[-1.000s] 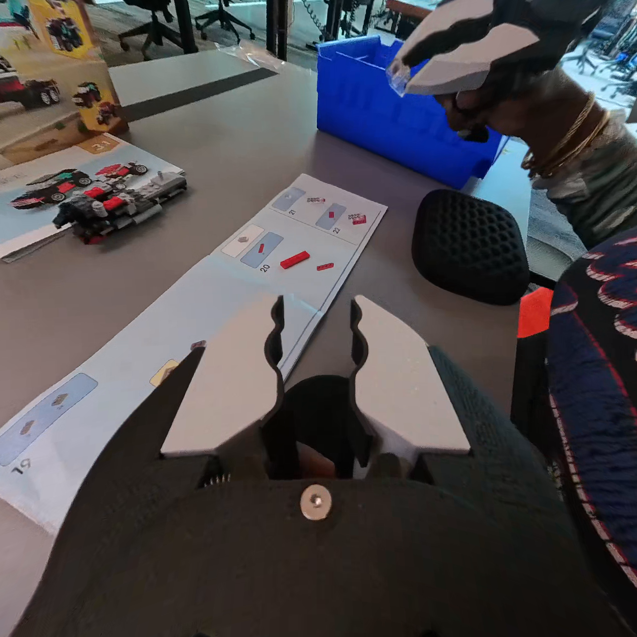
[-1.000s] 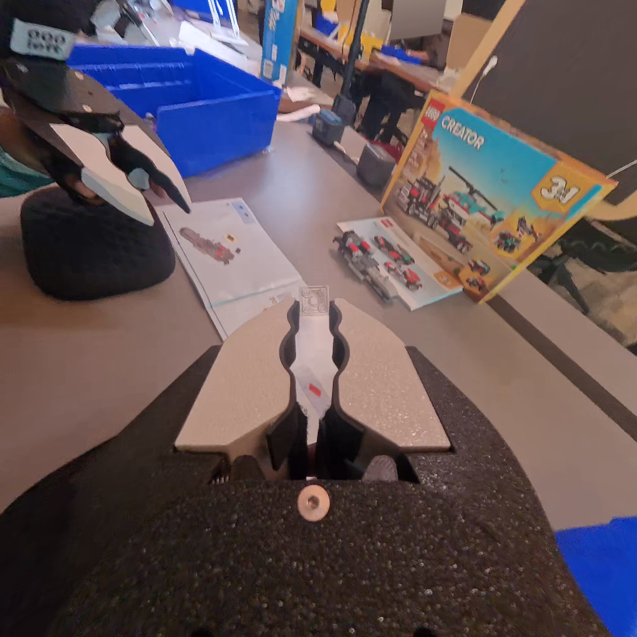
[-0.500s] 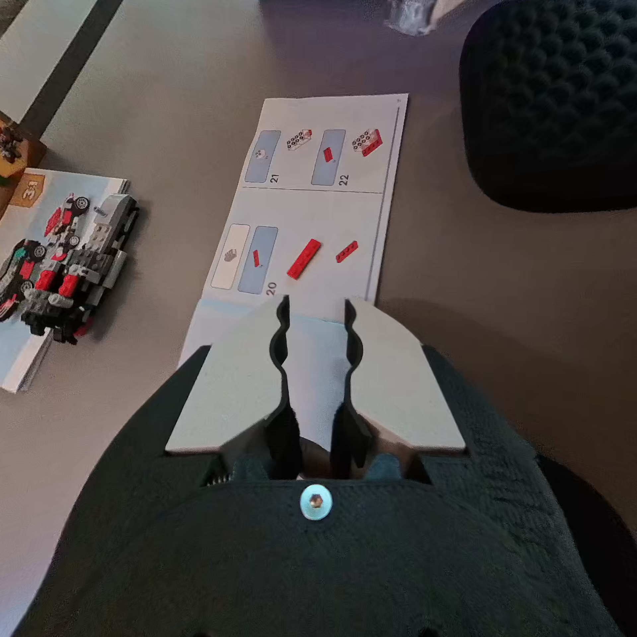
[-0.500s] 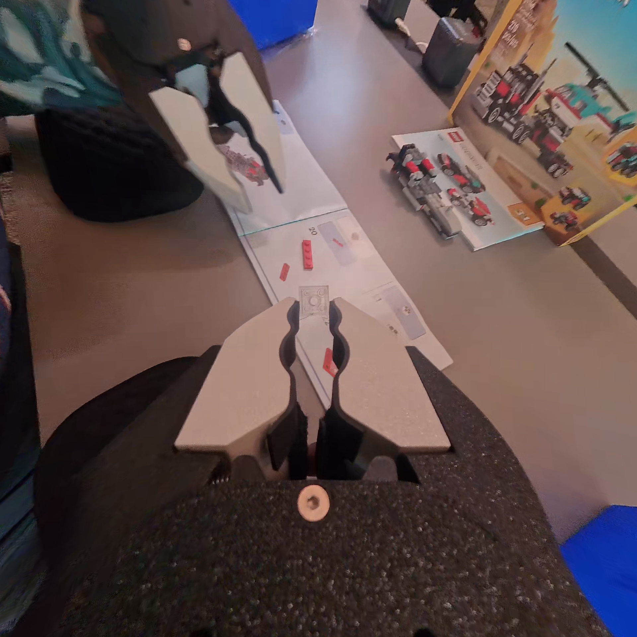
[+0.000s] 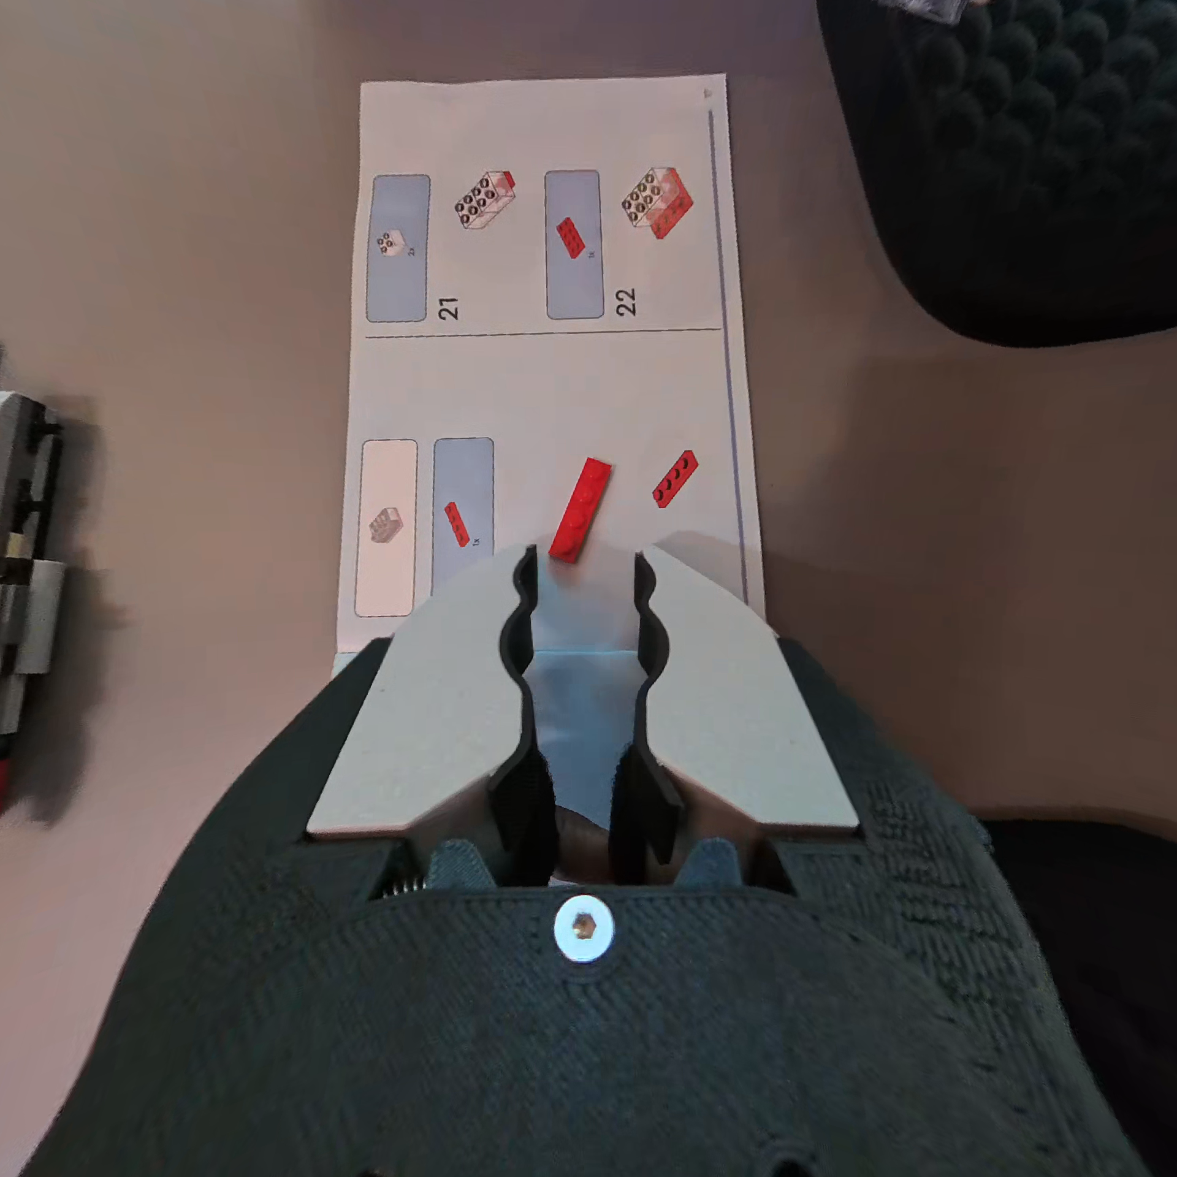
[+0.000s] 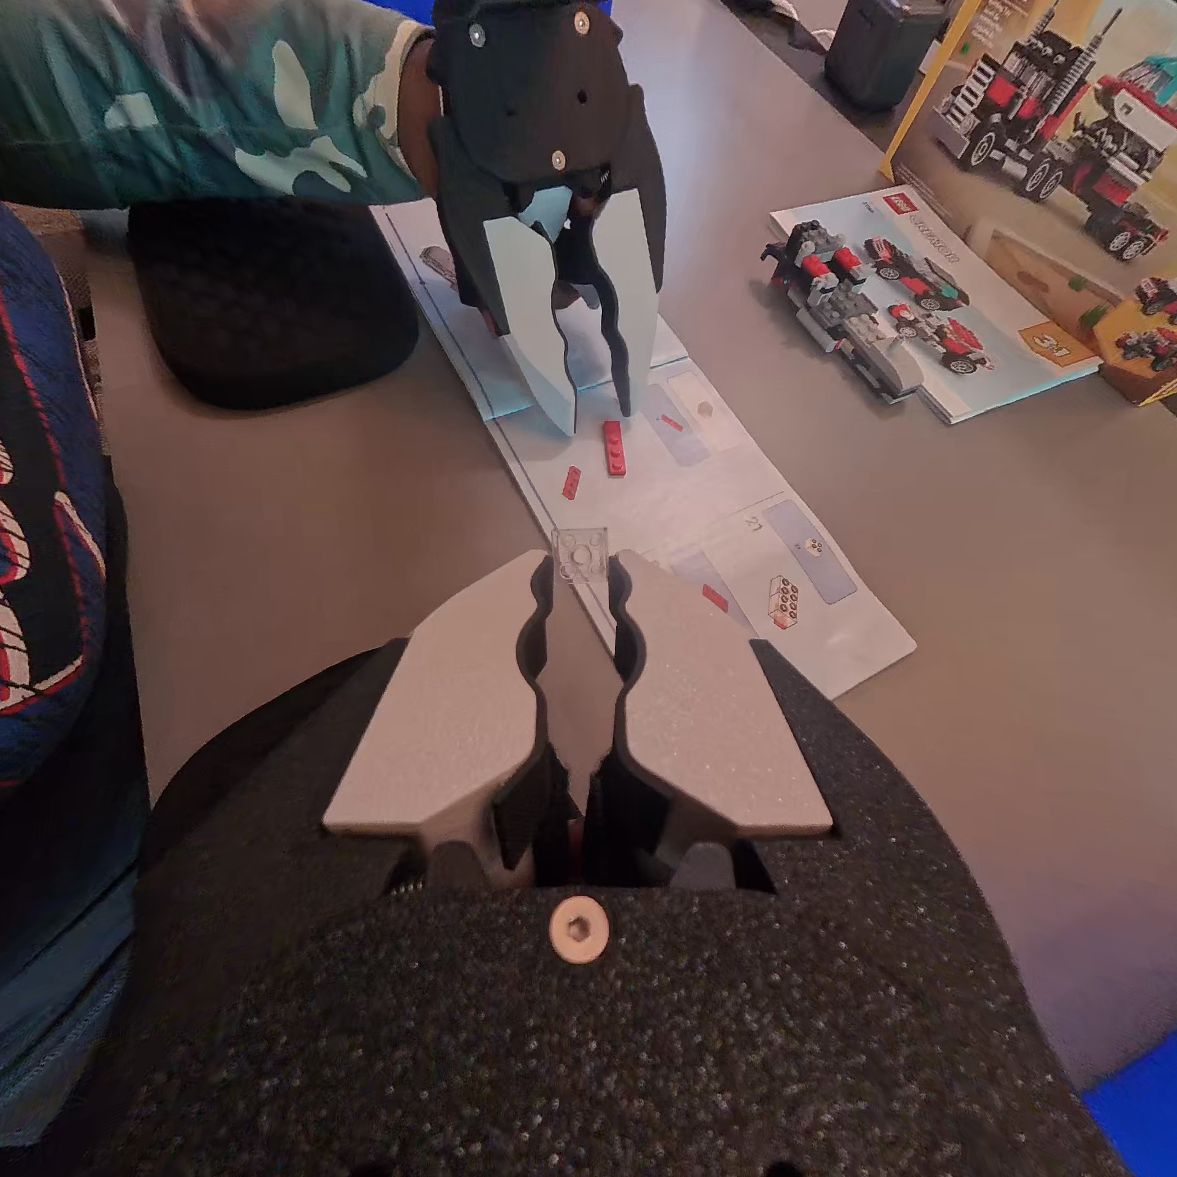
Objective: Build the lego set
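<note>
A red plate (image 5: pixel 581 509) lies on the open instruction sheet (image 5: pixel 548 382), just beyond my left gripper's tips. My left gripper (image 5: pixel 586 560) is open and empty, pointing down close over the sheet. In the right wrist view the left gripper (image 6: pixel 599 420) hangs with its tips at the near end of the red plate (image 6: pixel 614 448). My right gripper (image 6: pixel 579 560) is shut on a clear square plate (image 6: pixel 578 553), held above the sheet (image 6: pixel 732 528). The partly built grey, black and red truck (image 6: pixel 841 312) sits on a booklet at the right.
A black textured pad (image 6: pixel 274 299) lies left of the sheet, also seen in the left wrist view (image 5: pixel 1019 165). The set's box (image 6: pixel 1044 114) stands at the far right. The booklet (image 6: pixel 993 306) lies before it. A person's patterned sleeve (image 6: pixel 191 108) reaches in from the left. Some 12 centimeters of space lies between my two pairs of fingers.
My left gripper has come down and forward onto the sheet, up to the red plate, jaws narrower than one second ago. My right gripper, still holding the clear plate, has tilted down toward the sheet.
</note>
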